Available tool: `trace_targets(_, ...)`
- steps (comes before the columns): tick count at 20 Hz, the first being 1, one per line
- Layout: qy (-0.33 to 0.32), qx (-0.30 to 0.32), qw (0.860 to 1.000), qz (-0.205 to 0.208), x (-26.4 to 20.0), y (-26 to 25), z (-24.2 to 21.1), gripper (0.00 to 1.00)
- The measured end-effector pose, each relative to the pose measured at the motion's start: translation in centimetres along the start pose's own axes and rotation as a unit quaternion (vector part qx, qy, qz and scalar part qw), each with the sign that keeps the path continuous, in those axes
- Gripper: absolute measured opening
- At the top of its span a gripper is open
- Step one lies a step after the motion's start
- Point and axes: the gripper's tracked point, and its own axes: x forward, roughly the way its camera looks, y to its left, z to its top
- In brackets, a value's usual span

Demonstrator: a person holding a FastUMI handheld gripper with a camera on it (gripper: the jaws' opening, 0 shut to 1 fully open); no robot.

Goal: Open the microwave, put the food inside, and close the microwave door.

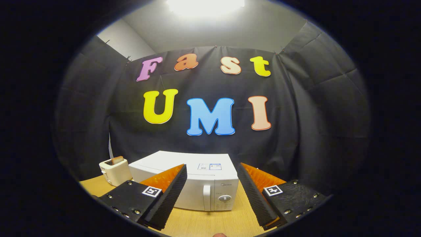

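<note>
Low in the frame, the gripper [212, 194] hangs with its two ridged fingers [171, 194] spread wide and nothing held between them. Through the gap, just ahead of the fingertips, stands the boxy white microwave [197, 174] on the pale wooden surface [204, 222]. Its door is closed, and the vertical white handle [206, 197] sits between the door and a control panel with a round white dial [225, 198]. To the lower left of the frame, just beside the microwave and partly behind the left finger, sits a small cream toaster [115, 171] with a brown slice, probably toast [117, 160], standing up out of its slot; at this size it is hard to be sure. That slice looks to be the food for the task, and the microwave's inside cannot be judged through the closed door.

Nothing of the task looks done yet: the door must be opened first. The handle is narrow and close to the dial, so a finger coming in off line could catch the dial or slide off the handle. Pulling hard on a light oven could drag it across the smooth surface or knock the toaster beside it.
</note>
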Motion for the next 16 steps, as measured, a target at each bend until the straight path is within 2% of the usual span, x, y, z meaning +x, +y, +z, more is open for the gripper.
trace_targets(7, 0.028, -0.005, 0.999, 0.023, 4.3, 0.8, -3.4, 0.97)
trace_targets(16, 0.093, -0.013, 0.995, 0.035, 8.1, 1.5, -10.4, 0.98)
